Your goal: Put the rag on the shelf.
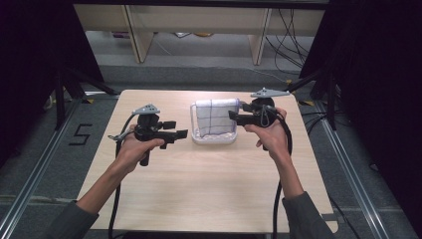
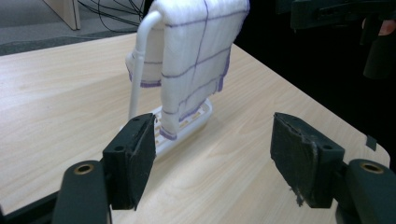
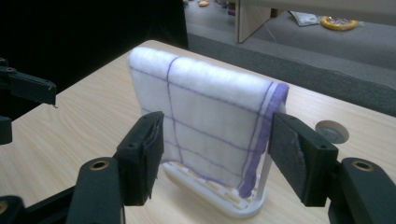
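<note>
Both grippers closing in on a towel draped over a small rack

Nearest, the left gripper and right gripper were each spread wide and empty, level, pointing at the rack from either side; between them the white checked towel with purple lines and edging hung folded over the bar of the white rack at mid-table, slightly rumpled; the light wooden table lay bare around it; judged, nothing was gripped yet, so grasping and lifting the towel remained
</note>
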A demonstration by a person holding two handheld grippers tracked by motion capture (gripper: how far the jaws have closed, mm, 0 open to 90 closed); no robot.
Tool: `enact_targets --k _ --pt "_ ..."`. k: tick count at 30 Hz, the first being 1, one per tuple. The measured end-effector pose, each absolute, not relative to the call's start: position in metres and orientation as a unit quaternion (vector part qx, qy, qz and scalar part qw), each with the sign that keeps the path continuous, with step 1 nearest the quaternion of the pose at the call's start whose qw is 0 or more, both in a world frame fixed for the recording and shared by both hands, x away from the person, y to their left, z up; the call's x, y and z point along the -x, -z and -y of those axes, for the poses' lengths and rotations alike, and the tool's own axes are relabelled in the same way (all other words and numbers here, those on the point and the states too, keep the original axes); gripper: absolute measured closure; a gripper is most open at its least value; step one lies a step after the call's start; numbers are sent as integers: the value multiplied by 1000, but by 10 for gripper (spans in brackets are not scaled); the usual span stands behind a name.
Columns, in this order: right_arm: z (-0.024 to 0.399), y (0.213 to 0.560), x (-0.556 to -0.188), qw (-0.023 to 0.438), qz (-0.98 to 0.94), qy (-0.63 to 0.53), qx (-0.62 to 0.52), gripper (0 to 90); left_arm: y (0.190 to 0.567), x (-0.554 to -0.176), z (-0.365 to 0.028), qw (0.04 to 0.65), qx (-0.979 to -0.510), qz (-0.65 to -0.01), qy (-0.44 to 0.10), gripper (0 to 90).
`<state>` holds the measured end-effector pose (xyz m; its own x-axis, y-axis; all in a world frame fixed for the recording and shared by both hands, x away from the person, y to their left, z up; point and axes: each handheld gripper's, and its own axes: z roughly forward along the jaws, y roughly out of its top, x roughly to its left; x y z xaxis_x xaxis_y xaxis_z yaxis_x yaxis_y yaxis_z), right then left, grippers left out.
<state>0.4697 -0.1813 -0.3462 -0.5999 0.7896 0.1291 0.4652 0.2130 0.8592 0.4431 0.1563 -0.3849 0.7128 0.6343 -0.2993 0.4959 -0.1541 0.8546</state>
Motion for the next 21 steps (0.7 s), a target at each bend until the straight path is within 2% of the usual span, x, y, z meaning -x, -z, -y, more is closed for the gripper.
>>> enact_targets --k 10,13,18,21 --pt "189 369 -447 160 -758 -481 -411 362 405 -425 -155 524 -769 -361 -61 302" --pt "191 380 -440 136 -752 -492 -418 354 416 -418 -157 518 -774 -359 -59 300" --pt "194 399 -435 134 -767 -474 -411 346 431 -399 -156 509 -785 -344 -84 284" --pt "191 411 -427 130 -771 -468 -412 339 440 -388 -155 502 -795 -333 -76 275"
